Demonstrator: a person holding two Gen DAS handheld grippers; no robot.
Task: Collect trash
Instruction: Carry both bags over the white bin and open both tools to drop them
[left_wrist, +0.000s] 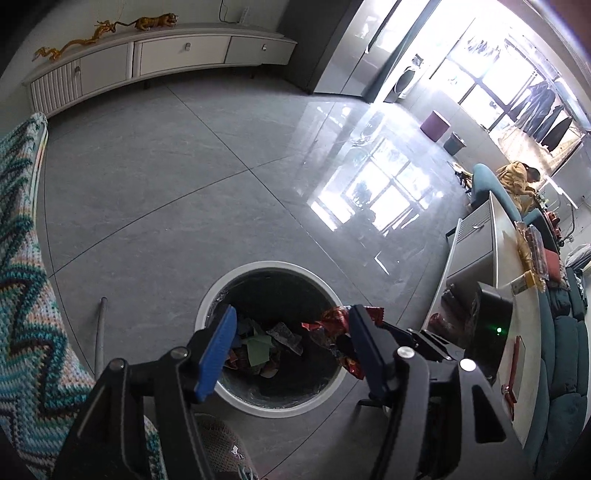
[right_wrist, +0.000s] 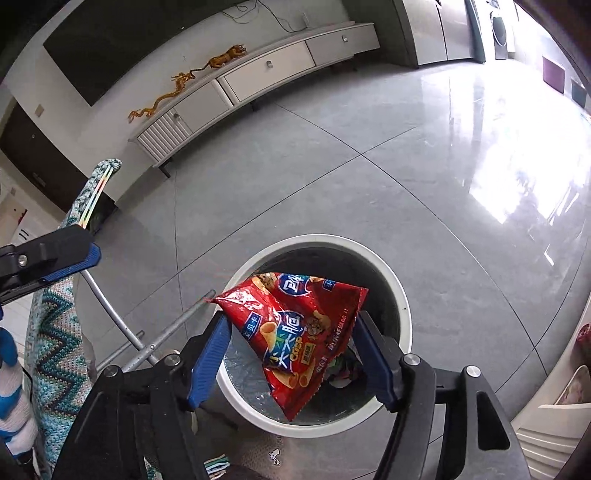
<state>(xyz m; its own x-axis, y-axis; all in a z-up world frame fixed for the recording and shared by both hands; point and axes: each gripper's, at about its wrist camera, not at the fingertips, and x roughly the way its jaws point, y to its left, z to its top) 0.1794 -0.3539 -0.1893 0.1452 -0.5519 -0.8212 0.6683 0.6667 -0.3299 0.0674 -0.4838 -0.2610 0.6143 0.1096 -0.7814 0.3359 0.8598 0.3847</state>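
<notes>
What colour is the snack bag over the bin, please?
Mostly red snack bag with blue labels; clearest in the right wrist view.

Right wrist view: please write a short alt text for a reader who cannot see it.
A red snack bag hangs between the open blue fingers of the right gripper, above a round white trash bin on a grey tiled floor.
</notes>
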